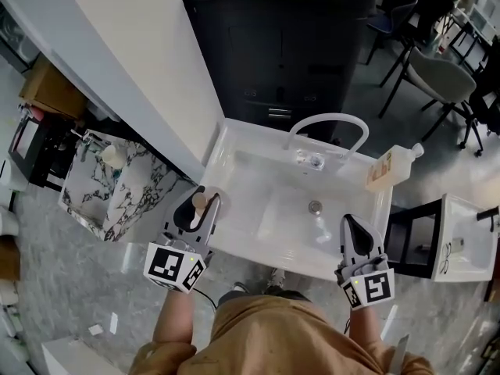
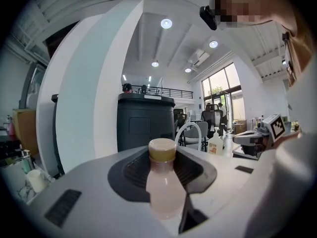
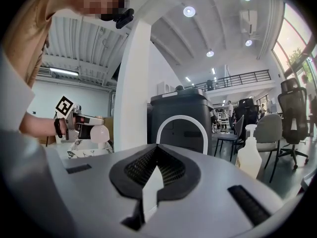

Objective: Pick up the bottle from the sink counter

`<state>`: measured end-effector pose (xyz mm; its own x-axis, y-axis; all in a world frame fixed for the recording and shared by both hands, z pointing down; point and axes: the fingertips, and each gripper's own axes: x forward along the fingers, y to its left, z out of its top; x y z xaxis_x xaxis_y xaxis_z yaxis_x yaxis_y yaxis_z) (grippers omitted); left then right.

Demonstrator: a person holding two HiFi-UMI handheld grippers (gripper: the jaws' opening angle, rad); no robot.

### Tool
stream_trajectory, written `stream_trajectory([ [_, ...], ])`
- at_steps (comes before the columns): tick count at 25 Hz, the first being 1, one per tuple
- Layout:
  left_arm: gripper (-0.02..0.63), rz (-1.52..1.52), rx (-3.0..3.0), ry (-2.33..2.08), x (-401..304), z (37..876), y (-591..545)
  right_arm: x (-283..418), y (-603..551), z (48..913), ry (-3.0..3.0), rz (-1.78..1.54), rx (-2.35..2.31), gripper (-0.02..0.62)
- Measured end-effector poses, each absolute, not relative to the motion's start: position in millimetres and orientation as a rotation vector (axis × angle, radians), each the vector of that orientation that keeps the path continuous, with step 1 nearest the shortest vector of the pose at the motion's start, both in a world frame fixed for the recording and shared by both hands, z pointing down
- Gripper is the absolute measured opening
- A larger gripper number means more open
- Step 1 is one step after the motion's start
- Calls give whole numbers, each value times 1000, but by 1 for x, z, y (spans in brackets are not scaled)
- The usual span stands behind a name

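A small bottle (image 2: 163,192) of pale pink liquid with a tan cap stands upright between the jaws of my left gripper (image 2: 162,155), which is shut on its body. In the head view the left gripper (image 1: 205,195) holds the bottle (image 1: 200,202) over the left front corner of the white sink (image 1: 234,151). My right gripper (image 1: 348,222) hovers over the sink's right front edge. Its black pads (image 3: 171,170) meet with nothing between them. The right gripper view also shows the bottle (image 3: 99,134) held at far left.
A white arched faucet (image 1: 328,122) stands at the back of the basin, and a soap dispenser bottle (image 1: 394,166) on its right corner. Behind are a dark cabinet (image 1: 281,45) and a white pillar (image 1: 141,61). A marble-patterned surface (image 1: 117,190) lies left, and chairs (image 1: 437,76) stand far right.
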<state>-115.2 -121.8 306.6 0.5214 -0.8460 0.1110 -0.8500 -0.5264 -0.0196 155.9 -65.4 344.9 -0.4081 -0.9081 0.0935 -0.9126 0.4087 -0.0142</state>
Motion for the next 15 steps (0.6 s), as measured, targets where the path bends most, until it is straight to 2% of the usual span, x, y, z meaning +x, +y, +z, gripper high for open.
stream_trajectory([
  [15,130,98,2690,-1590,-145,264,-90,177,-54,332,-2533,60,1743,3],
])
